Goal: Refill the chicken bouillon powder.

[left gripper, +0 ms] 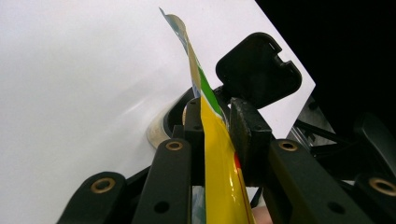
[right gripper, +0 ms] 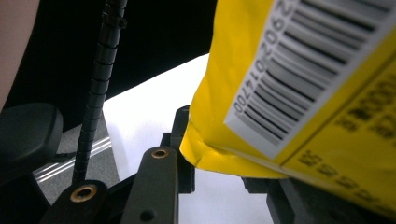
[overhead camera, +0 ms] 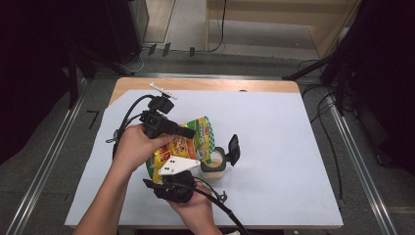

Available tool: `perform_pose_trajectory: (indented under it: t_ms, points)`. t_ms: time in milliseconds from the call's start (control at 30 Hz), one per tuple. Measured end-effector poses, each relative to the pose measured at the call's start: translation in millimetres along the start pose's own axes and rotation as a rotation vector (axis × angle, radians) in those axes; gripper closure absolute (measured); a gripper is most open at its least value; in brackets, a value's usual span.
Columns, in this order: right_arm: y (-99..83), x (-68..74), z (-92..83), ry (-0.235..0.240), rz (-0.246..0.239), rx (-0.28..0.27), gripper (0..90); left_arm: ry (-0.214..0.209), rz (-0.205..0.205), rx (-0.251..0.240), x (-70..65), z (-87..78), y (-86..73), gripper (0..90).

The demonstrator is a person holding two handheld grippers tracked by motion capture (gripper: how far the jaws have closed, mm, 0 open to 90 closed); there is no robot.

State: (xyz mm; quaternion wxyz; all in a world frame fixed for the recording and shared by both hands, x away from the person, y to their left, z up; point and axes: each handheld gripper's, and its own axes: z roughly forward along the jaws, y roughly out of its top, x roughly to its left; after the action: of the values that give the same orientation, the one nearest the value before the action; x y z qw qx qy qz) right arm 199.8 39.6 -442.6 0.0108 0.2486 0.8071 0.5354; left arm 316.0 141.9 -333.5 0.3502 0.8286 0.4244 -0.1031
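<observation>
A yellow and green snack bag (overhead camera: 188,142) is held up over the white sheet by both grippers. My left gripper (overhead camera: 190,131) comes in from the left and is shut on the bag's upper part; in the left gripper view its pads (left gripper: 243,126) press the thin bag (left gripper: 219,177) edge-on. My right gripper (overhead camera: 182,164) comes from below under its grey plate. The bag's lower corner (right gripper: 303,93), with a barcode, sits in its jaws, so it is shut on the bag. Just right of the bag stands a small open jar (overhead camera: 214,165) with a black flip lid (overhead camera: 234,149).
A white sheet (overhead camera: 284,147) covers the wooden table, with free room to the right and back. Black cables trail from both grippers near the front edge (overhead camera: 220,200). Dark stands and cables sit on the floor around the table.
</observation>
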Motion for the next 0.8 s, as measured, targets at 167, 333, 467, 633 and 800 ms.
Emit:
perform_pose_trajectory:
  t_ms: [167,333,467,633,800]
  points:
    - [0.0,-0.5,1.2,-0.002,-0.004,0.003,72.2,0.018,0.016,0.004,-1.8,-0.2,0.1,80.9]
    - [-0.3,-0.5,1.1,0.002,-0.004,0.003,71.9,0.017,0.017,0.003,-1.4,-0.2,-0.1,81.2]
    - [-0.6,0.1,1.0,0.006,-0.002,0.003,71.7,0.011,0.019,0.006,-2.5,-0.1,0.0,81.4]
    - [-0.6,-0.2,0.6,0.004,-0.005,0.002,71.8,0.012,0.018,0.002,-3.4,0.2,0.1,81.4]
    - [-1.5,-0.2,0.0,0.004,-0.007,-0.002,71.7,0.015,0.018,0.002,-3.1,0.1,0.0,81.4]
